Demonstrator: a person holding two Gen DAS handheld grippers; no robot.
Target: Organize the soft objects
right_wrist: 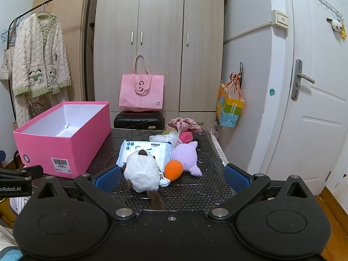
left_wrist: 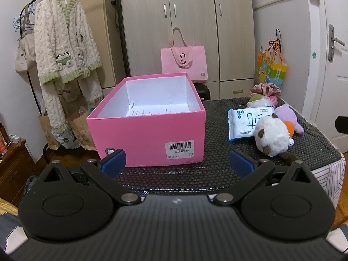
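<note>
An open pink box (left_wrist: 150,139) (right_wrist: 65,150) with a white inside stands on the black mat (left_wrist: 217,169) (right_wrist: 184,191); a paper slip lies in it. To its right lie a white plush with brown ears (left_wrist: 271,136) (right_wrist: 142,170), a wipes pack (left_wrist: 243,119) (right_wrist: 150,150), a purple plush (left_wrist: 289,117) (right_wrist: 187,156), an orange soft ball (right_wrist: 173,169), a pink pompom (right_wrist: 186,137) and a floral scrunchie (right_wrist: 184,125). My left gripper (left_wrist: 177,162) is open in front of the box. My right gripper (right_wrist: 173,177) is open just before the white plush.
A pink tote (left_wrist: 183,62) (right_wrist: 141,93) rests on a black case (right_wrist: 139,119) against the wardrobe. A robe (left_wrist: 65,50) hangs on a rack at left. A colourful gift bag (right_wrist: 229,108) hangs by the door (right_wrist: 315,108). The table drops off at the right edge.
</note>
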